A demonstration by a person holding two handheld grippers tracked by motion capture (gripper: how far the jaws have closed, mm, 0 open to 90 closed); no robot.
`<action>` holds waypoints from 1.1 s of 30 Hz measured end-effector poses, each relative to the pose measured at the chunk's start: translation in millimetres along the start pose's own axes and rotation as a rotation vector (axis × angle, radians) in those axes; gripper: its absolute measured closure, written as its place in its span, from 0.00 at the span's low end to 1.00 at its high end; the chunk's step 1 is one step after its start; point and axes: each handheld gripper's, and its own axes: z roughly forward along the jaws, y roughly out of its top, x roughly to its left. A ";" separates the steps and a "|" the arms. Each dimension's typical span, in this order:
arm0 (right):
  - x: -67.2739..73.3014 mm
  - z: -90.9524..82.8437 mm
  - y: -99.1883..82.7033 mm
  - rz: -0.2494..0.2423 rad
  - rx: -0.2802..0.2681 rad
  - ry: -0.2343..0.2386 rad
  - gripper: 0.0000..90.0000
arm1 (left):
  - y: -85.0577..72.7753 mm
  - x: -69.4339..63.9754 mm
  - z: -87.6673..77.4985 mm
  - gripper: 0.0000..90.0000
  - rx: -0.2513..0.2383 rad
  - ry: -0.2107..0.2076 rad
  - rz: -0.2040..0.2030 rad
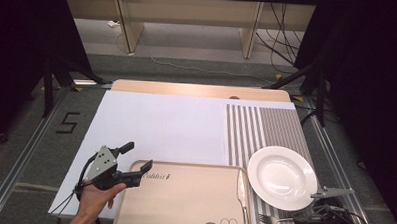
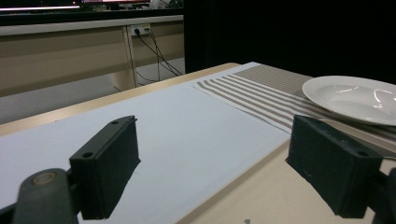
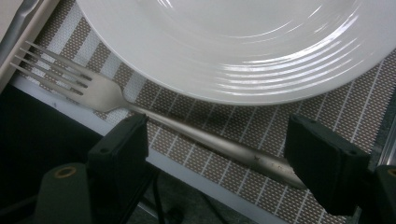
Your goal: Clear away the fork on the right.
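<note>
At the left of the high view, the left gripper (image 1: 136, 162) was held by a hand (image 1: 96, 198) over the near left corner of the table, its jaws apart and empty. One jaw hung above the white sheet (image 1: 156, 125) and the other above the far left corner of the tan tray (image 1: 183, 201). In the left gripper view those jaws pointed across the sheet toward the striped mat (image 2: 261, 91) and the white plate (image 2: 355, 98).

Further right, a knife (image 1: 242, 191) lay along the right edge of the tray, just beside the plate (image 1: 282, 177), which sat on the near part of the mat.

The fork (image 1: 268, 220) lay on the mat at its near edge, just in front of the plate, tines toward the tray. The right gripper (image 1: 319, 214) was at the near right corner, right by the fork's handle end. In the right gripper view the fork (image 3: 196, 135) ran slantwise between the open jaws, tines up to the left, handle down to the right passing close by the right-hand jaw; nothing was clamped yet.

The right gripper was far nearer the fork than the left. As I judged it, the fork's long axis lay nearly in line with the jaw gap rather than across it, so a turn of the hand would be needed before closing.
</note>
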 end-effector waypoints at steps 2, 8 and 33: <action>0.6 2.1 0.2 -0.012 0.004 0.001 0.26 | -0.1 0.0 0.1 0.18 0.001 0.000 0.000; 4.7 11.7 3.9 -0.024 0.034 0.010 0.27 | -0.4 -0.4 0.9 0.18 0.001 -0.002 -0.002; 16.6 27.6 15.9 -0.112 0.152 0.001 0.42 | -1.3 -0.1 1.4 0.17 0.007 0.000 0.001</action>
